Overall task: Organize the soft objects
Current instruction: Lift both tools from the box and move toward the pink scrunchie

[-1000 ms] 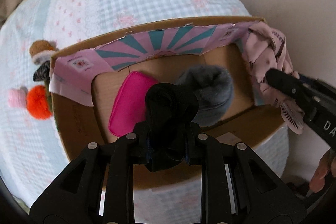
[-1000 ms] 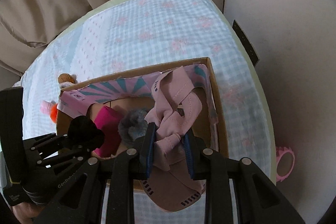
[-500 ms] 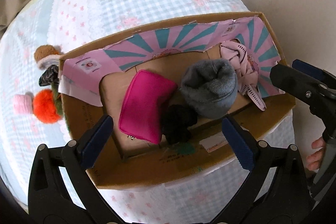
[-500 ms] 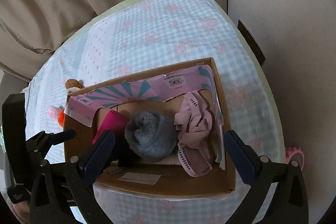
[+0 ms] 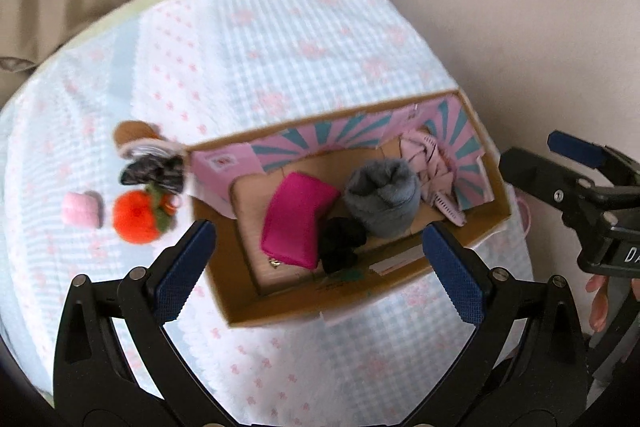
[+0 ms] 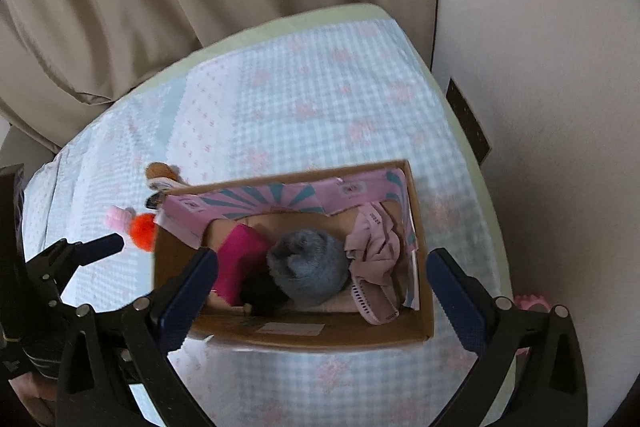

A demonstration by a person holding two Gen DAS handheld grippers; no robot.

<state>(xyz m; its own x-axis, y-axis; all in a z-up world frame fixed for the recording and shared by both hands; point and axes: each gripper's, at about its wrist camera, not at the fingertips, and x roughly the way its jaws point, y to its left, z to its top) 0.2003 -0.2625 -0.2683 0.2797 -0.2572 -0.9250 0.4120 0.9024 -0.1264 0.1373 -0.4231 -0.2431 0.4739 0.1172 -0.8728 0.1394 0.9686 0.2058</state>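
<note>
While both jaws stand spread wide with nothing between them, the left hand-held gripper (image 5: 318, 261) and the right hand-held gripper (image 6: 320, 287) hang above the cardboard box (image 6: 320, 337) on the checked counter (image 5: 300, 7). Inside lie a magenta pouch (image 5: 298, 219), a black cloth (image 5: 340, 243), a grey fuzzy roll (image 6: 308, 267) and a pink garment (image 6: 374, 267) — side by side. An orange pompom (image 5: 136, 217) sits outside the box.

Soft items (image 5: 380, 199) inside cardboard box (image 5: 304, 307)
</note>
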